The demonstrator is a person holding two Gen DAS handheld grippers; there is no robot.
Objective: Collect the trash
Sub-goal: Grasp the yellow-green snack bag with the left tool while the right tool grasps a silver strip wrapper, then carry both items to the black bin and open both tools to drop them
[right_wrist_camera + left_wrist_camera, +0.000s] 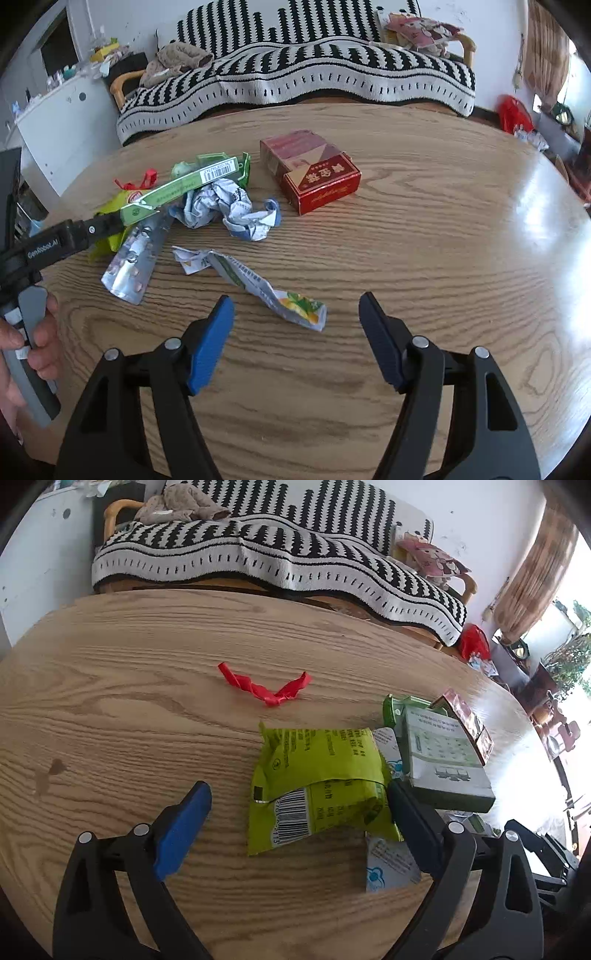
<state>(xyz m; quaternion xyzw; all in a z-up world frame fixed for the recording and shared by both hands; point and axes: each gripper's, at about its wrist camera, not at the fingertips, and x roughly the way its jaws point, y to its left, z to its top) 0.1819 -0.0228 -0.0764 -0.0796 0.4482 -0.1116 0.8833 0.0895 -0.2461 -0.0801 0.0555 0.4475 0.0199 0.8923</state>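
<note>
My left gripper (297, 786) is open and low over the wooden table (129, 701). A crumpled lime-green snack bag (321, 775) lies between its blue pads (181, 827), and neither pad presses on it. Beyond the bag lies a twisted red wrapper (266, 688). My right gripper (295, 299) is open, with nothing held. The yellow-green end of a long twisted white wrapper (258, 284) lies just ahead of its fingertips. Farther off are a crumpled white-and-blue paper ball (221, 206), a foil blister strip (133, 262) and a red carton (314, 173).
A grey-green box (443, 760) and blue-white paper (391, 867) crowd the bag's right side. A striped blanket covers the sofa (295, 74) behind the table. A person's hand (40, 332) grips a handle at the left of the right wrist view.
</note>
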